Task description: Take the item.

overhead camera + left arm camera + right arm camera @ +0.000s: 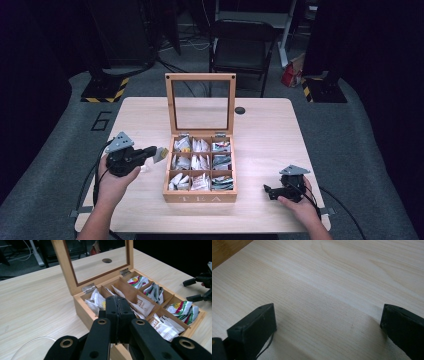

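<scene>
An open wooden tea box (200,197) stands mid-table, its glass lid (170,102) upright and its compartments holding several tea bags (200,162). Just left of the box my left gripper (152,151) hovers with its jaws pressed together on a small grey-yellow tea bag (161,154). In the left gripper view the shut left gripper (119,300) points at the box's near corner (82,310), and the jaws hide the held bag. My right gripper (272,191) rests open on the table right of the box. The right gripper (327,322) has bare wood between its jaws.
A round black grommet (240,110) sits in the table behind the lid. A black chair (242,45) stands beyond the far edge. The other hand's gripper (197,290) lies past the box in the left gripper view.
</scene>
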Available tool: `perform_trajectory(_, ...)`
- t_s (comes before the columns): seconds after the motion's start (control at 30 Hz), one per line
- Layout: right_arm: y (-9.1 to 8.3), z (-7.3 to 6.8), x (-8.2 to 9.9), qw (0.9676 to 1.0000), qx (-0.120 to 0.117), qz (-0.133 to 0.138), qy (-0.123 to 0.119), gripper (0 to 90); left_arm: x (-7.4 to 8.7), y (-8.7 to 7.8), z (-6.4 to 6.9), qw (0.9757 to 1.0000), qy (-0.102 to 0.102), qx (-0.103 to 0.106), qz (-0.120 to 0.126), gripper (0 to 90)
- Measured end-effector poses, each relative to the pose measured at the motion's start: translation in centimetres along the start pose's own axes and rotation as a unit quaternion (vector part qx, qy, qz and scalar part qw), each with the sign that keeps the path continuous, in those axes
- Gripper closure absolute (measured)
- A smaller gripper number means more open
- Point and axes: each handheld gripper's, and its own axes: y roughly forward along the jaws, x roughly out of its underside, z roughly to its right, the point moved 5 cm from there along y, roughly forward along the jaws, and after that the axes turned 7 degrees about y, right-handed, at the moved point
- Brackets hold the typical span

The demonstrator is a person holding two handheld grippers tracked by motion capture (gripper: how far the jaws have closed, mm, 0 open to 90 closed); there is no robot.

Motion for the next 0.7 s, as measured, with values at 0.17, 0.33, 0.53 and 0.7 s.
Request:
perform_trajectory(0.17,0.0,0.0,0.0,1.0000,0.000,0.000,0.000,0.0,0.2,-0.5,-0.8,0.9999,-0.007,-0.008,-0.001,89.5)
perform_trajectory(0.33,0.0,0.0,0.0,1.0000,0.000,0.000,0.000,0.0,0.6,-0.9,-1.5,0.9996,-0.019,-0.020,0.007,89.5)
perform_trajectory(0.53,0.0,0.0,0.0,1.0000,0.000,0.000,0.000,0.0,0.8,-1.4,-2.4,0.9991,-0.029,-0.029,0.006,89.5)
perform_trajectory(0.7,0.0,0.0,0.0,1.0000,0.000,0.000,0.000,0.0,0.9,-1.7,-3.0,0.9987,-0.033,-0.037,0.006,89.5)
